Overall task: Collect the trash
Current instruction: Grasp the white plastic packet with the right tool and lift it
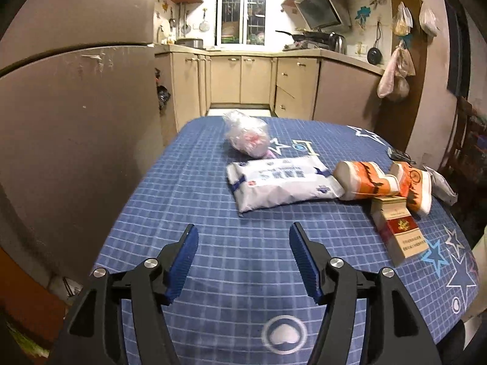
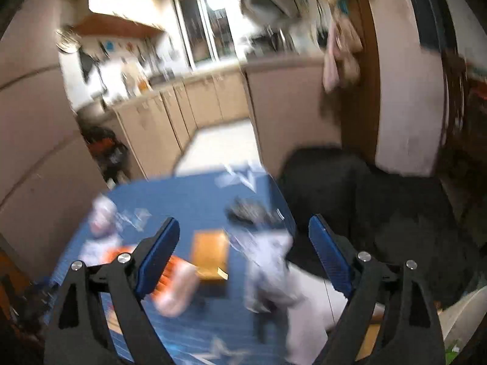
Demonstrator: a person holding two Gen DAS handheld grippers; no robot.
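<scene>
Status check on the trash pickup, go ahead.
Left claw open, empty, over tablecloth. Right claw open, empty, view blurred. Wipes pack ahead, path clear.

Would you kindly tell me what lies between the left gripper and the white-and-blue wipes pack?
Only bare blue checked tablecloth lies between the open left gripper and the white-and-blue wipes pack, in the left wrist view.

A home kitchen: beige cabinets [image 1: 240, 79], a range hood [image 1: 322, 7], pans, and a cloth-covered table [image 1: 213, 213].
</scene>
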